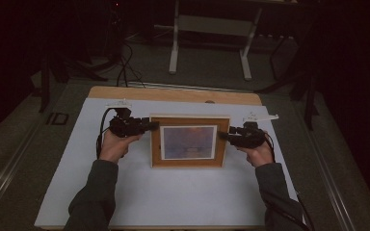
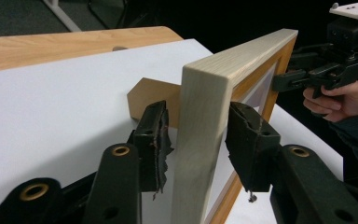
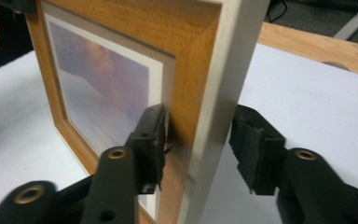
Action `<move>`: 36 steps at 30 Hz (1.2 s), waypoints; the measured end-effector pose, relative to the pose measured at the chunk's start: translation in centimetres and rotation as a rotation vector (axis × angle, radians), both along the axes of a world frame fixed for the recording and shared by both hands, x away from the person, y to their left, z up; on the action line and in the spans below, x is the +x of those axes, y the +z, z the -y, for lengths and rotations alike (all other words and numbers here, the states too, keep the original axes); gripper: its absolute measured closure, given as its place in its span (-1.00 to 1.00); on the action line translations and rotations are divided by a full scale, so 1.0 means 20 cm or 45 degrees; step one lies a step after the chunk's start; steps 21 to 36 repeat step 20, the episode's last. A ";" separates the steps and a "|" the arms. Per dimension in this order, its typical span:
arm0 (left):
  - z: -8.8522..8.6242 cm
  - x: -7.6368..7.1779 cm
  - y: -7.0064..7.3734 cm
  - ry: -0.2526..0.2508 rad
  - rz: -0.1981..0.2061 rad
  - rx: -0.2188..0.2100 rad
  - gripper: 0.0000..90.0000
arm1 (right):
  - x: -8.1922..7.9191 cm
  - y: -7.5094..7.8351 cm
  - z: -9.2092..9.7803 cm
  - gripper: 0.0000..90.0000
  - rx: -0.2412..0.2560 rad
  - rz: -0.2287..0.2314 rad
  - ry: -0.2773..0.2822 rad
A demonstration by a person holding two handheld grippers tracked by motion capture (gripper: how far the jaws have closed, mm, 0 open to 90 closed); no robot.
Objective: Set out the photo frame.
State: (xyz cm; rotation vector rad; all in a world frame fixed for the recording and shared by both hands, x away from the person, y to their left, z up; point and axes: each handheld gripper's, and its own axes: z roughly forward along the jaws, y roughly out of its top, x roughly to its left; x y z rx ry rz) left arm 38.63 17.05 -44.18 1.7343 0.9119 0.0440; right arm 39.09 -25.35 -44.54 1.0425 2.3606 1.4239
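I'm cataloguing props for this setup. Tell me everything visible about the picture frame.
The picture frame is light wood with a pale outer edge, an off-white mat and a hazy blue and orange print. It stands upright on the white sheet, with a brown stand flap behind. The left gripper straddles one side edge and the right gripper the other, with small gaps at some pads.

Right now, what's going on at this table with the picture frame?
A person is handling a wooden picture frame that stands upright on the white table cover, one claw at each side edge. The left claw straddles the frame's left edge, its jaws close to the wood but with slight gaps. The right claw straddles the right edge: one jaw touches the front, the other stands clear behind. A brown easel stand shows behind the frame.
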 end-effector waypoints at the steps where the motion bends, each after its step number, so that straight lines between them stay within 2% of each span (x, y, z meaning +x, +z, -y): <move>1: 0.00 0.00 0.00 0.004 0.001 0.004 0.28 | 0.00 0.00 0.00 0.16 -0.004 -0.003 0.000; 5: -0.02 -0.02 0.01 0.026 0.010 0.015 0.20 | -0.01 -0.01 0.02 0.04 -0.006 -0.007 -0.004; 12: -0.04 -0.07 0.04 0.081 0.046 0.080 0.05 | -0.03 0.02 0.06 -0.08 0.005 -0.002 -0.014; 16: -0.08 -0.15 0.04 0.159 0.077 0.153 0.00 | -0.06 0.04 0.09 -0.14 0.006 0.001 -0.019; 19: -0.11 -0.19 0.03 0.223 0.080 0.248 -0.03 | -0.08 0.04 0.13 -0.19 -0.003 -0.001 -0.034; 36: -0.11 -0.19 0.03 0.223 0.080 0.248 -0.04 | -0.09 0.04 0.14 -0.21 -0.010 0.000 -0.040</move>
